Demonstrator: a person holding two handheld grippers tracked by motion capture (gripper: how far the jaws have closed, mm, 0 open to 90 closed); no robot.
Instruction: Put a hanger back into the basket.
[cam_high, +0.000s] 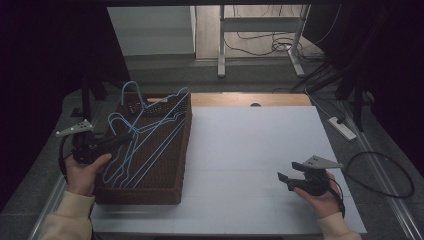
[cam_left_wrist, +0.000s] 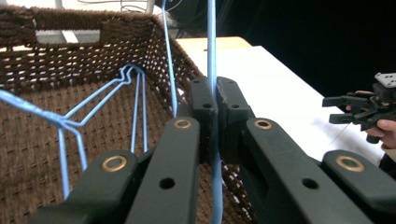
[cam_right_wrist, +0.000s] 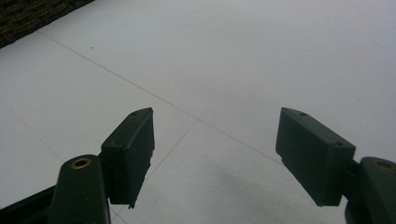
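Closest to the person, the right gripper (cam_high: 286, 180) sits low over the bare white table (cam_high: 250, 150), held in the right hand (cam_high: 320, 195). In its own view the jaws are spread wide apart with nothing between them, just tabletop with thin seam lines under them (cam_right_wrist: 215, 154).

Over on the other side, the left hand (cam_high: 85, 170) holds the left gripper (cam_high: 131, 135) reaching into the brown woven basket (cam_high: 150, 192). In the left gripper view the jaws are pinched tight together on a thin blue wire of a hanger (cam_left_wrist: 212, 60), which runs straight up between the pads and comes out again below them.

That hanger is one of a loose pile of blue wire hangers (cam_high: 145, 140) lying in the basket, some with their hooks poking up past the far rim. I can't tell exactly how many there are, they overlap too much.

Past the basket is a strip of bare wood at the table's far edge (cam_high: 240, 99), then floor with cables and a power strip (cam_high: 342, 127) off to the right.
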